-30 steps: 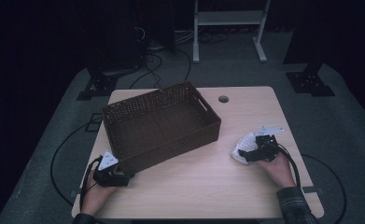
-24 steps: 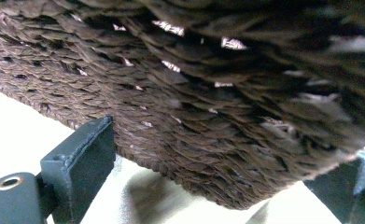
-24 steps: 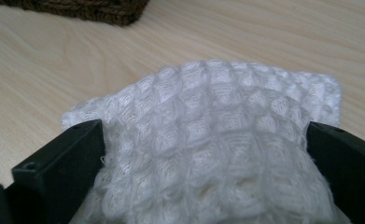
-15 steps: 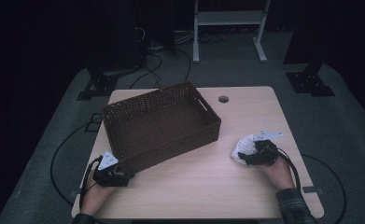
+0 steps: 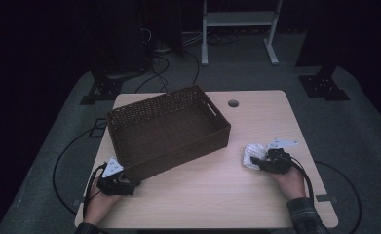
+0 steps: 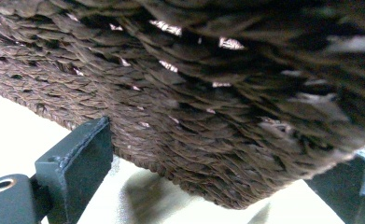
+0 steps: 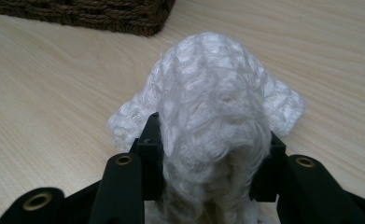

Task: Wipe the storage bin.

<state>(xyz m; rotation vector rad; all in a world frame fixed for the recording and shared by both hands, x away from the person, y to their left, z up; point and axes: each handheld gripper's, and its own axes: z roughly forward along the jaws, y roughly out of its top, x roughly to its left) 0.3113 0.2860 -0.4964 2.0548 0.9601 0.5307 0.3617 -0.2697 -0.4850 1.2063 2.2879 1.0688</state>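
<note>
Two grippers work: the right gripper point(image 7: 203, 186), jaws just closing, pinches the white cloth point(image 7: 213, 116) near the table's point(image 5: 202, 195) right edge, the left gripper point(image 6: 217, 186) stands open around the basket's point(image 5: 168, 131) corner; lifting into the basket likely comes next.

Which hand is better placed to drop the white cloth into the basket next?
Right. The right gripper has its jaws pinched on the white cloth, having just closed. The left gripper sits at the basket corner, its jaws open around it.

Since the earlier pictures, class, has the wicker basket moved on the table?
No. The wicker basket sits at the same angle and the same gap from the round table hole in the high view.
</note>
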